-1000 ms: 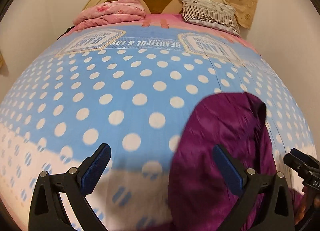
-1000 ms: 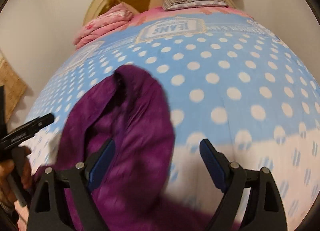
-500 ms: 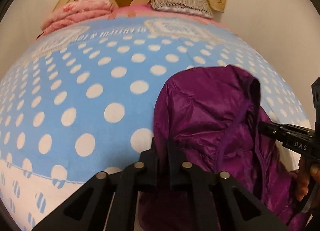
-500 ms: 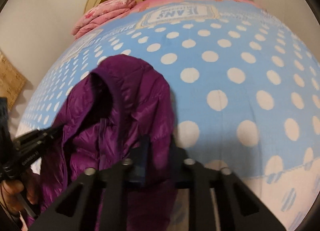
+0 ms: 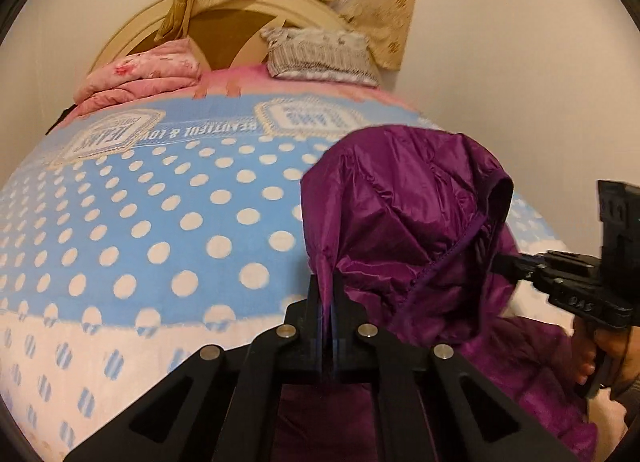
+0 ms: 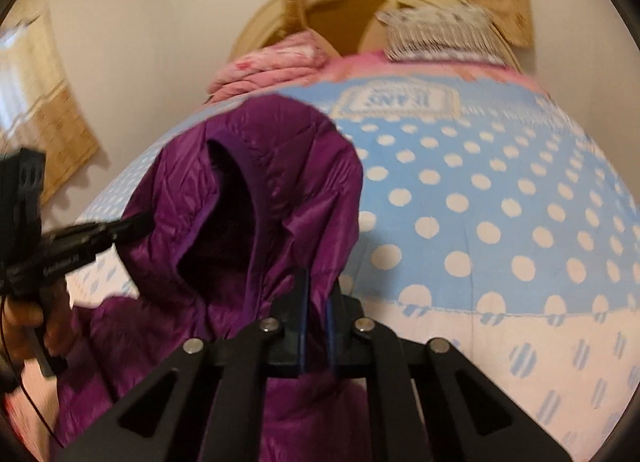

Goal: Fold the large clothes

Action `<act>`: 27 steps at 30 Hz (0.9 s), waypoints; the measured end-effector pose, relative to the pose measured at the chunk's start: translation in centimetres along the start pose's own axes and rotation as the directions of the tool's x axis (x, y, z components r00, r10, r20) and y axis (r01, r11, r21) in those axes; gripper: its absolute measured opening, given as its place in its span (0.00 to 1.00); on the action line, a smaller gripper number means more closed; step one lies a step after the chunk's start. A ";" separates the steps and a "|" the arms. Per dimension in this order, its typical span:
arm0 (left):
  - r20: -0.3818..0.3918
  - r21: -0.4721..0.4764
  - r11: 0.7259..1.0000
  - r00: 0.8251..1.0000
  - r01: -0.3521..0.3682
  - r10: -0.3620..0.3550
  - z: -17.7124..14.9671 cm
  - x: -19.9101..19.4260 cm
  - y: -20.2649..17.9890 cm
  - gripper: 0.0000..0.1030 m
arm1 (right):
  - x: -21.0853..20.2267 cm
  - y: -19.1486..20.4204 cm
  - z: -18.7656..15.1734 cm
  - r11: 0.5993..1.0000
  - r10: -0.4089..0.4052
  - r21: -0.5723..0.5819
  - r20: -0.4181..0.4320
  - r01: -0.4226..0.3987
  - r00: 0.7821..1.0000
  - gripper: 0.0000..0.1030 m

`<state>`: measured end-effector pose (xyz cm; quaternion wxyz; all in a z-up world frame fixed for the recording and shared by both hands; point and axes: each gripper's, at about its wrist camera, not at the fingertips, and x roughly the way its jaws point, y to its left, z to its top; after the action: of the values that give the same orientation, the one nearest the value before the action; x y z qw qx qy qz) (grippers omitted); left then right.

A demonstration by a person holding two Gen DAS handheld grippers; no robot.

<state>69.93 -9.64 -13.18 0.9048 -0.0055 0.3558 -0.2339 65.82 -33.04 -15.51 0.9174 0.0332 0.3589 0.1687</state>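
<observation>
We are looking at a purple quilted jacket point(image 5: 404, 221), shiny and puffy, with a hood whose dark opening is gaping toward us in the right wrist view and a darker purple trim running along its edge. The jacket is bunching up above the blue polka-dot bedspread point(image 5: 160, 229), its lower part trailing down onto the pale end of the bed nearest us. Our left gripper point(image 5: 327, 322) is pinching a fold of the jacket's fabric, fingers pressed together on it, with the bulk of the garment rising ahead and to its right. Our right gripper point(image 6: 316, 302) is likewise clamping the jacket's edge between closed fingers, the hood sitting ahead and to its left. Each gripper is showing at the side of the other's view, its tip touching the jacket.
</observation>
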 end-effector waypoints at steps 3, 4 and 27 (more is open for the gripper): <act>0.029 0.021 1.000 0.999 0.016 -0.017 -1.7 -1.9 -0.8 0.01 | -1.2 0.8 -1.4 1.000 -0.001 -0.030 0.012 0.002 1.000 0.10; 0.039 0.030 0.999 0.999 0.018 -0.019 -2.5 -2.6 -1.1 0.01 | -1.4 0.9 -1.8 0.999 -0.004 -0.033 0.013 0.004 1.000 0.10; 0.038 -0.066 0.991 0.992 -0.115 0.118 -9.5 -10.8 -0.3 0.78 | -7.7 -2.1 -7.6 0.984 0.040 0.178 -0.144 -0.014 0.989 0.58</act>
<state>56.74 -3.79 -13.29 0.9235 -0.0185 0.3439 -0.1688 56.09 -38.04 -16.54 0.8795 0.1065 0.4386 0.1508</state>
